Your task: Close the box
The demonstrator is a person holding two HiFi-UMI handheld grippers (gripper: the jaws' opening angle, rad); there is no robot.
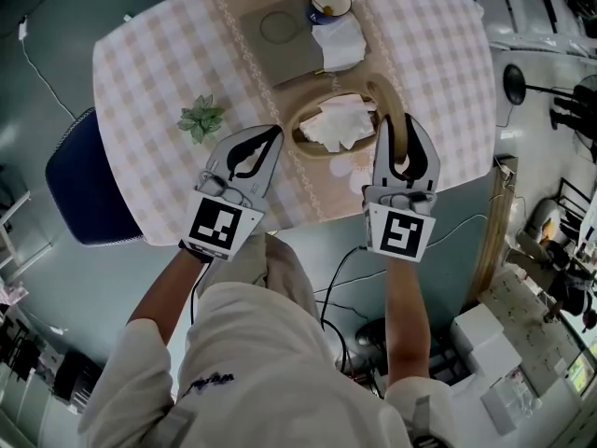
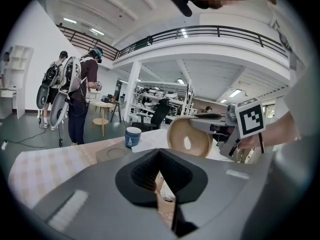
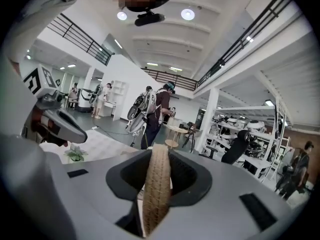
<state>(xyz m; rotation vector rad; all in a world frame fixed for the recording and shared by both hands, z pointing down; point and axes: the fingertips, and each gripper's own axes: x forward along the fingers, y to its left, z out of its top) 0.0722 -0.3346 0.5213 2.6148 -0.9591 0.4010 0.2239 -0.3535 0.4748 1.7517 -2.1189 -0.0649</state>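
An oval woven box (image 1: pixel 300 131) with crumpled white paper (image 1: pixel 338 122) inside lies open on the checked table (image 1: pixel 159 63). My right gripper (image 1: pixel 398 129) is shut on the box's woven lid (image 1: pixel 385 101), which stands on edge just right of the box. In the right gripper view the lid's rim (image 3: pixel 157 189) sits clamped between the jaws. The left gripper view shows the lid's round face (image 2: pixel 190 136). My left gripper (image 1: pixel 275 134) hovers at the box's left side, shut, with nothing in it.
Behind the box lie a grey mat (image 1: pixel 280 35), a white napkin (image 1: pixel 340 43) and a blue-rimmed cup (image 1: pixel 330 2). A small green plant (image 1: pixel 201 118) stands left of my left gripper. A dark blue chair (image 1: pixel 84 180) is at the table's left edge.
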